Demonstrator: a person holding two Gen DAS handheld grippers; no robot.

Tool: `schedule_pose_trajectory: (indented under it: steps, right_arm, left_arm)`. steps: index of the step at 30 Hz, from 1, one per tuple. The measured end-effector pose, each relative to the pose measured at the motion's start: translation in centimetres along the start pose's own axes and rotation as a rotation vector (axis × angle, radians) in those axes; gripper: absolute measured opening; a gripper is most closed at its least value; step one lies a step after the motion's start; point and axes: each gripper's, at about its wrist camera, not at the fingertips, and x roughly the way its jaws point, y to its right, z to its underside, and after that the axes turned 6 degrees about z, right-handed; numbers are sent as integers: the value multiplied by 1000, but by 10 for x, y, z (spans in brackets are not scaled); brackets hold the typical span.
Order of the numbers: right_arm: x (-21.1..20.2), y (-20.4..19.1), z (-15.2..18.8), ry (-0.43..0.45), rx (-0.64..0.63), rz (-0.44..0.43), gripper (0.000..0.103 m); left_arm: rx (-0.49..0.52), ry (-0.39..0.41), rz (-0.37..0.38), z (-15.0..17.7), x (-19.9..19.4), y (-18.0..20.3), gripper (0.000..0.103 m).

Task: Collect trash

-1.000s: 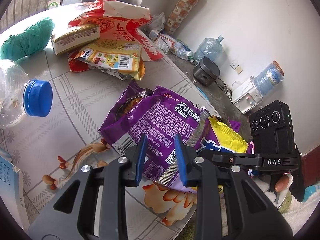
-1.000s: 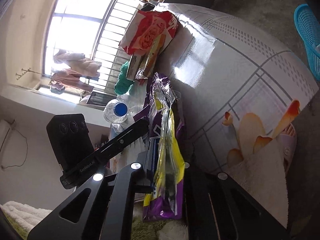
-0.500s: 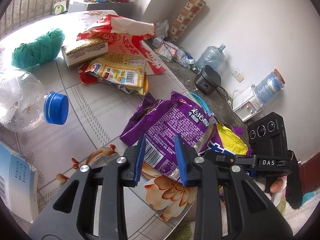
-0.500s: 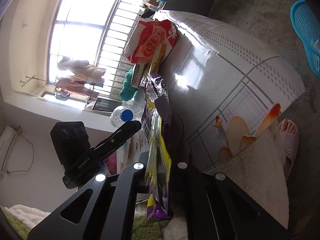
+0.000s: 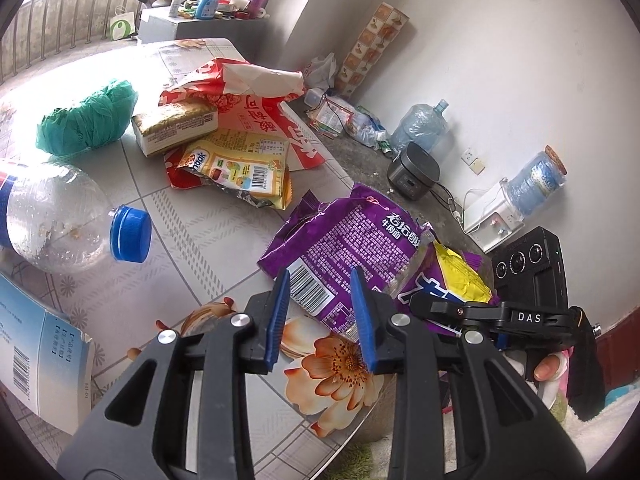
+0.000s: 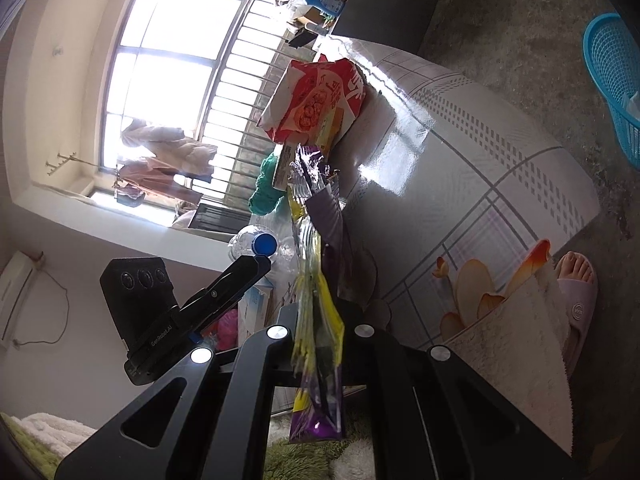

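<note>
A large purple noodle wrapper (image 5: 344,248) lies on the flower-print table (image 5: 192,224) near its edge. Just in front of and above its barcode corner is my left gripper (image 5: 320,320). Its jaws are opening, and the blue pads (image 5: 278,316) touch nothing. To the right, my right gripper (image 5: 452,308) is shut on a yellow and purple wrapper (image 5: 460,280) that overlaps the noodle wrapper. In the right wrist view that wrapper (image 6: 316,320) runs on edge through the shut right gripper (image 6: 320,312), with foil and purple film above. The left gripper (image 6: 224,288) shows there at the left.
On the table are a clear bottle (image 5: 52,216) with a blue cap, a green plastic bag (image 5: 84,120), a red bag (image 5: 240,92), a gold packet (image 5: 176,124), a yellow snack wrapper (image 5: 240,168) and a blue-white carton (image 5: 36,352). A blue basket (image 6: 612,80) stands on the floor. A person's slippered foot (image 6: 576,280) is by the table corner.
My left gripper has risen and drawn back from the purple noodle wrapper, so more of the table shows. The right gripper has kept its hold on the yellow and purple wrapper.
</note>
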Motion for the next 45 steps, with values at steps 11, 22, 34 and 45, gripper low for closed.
schedule_pose_trajectory:
  steps: [11,22,34,45]
  right_arm:
    - [-6,-15,-9,25,-36,-13,5]
    - [-9,-21,-12,39,-48,-16,4]
    - [-10,-23,-11,42,-50,-16,5]
    - [-22,-25,-15,74,-51,-33,5]
  left_arm:
    - [12,62,-7,-8,-25,13,35]
    - [6,94,-15,-10,-38,15,37]
    - [-2,114,-25,-9,-48,15,38]
    - [7,170,-62,-10,-72,12,38]
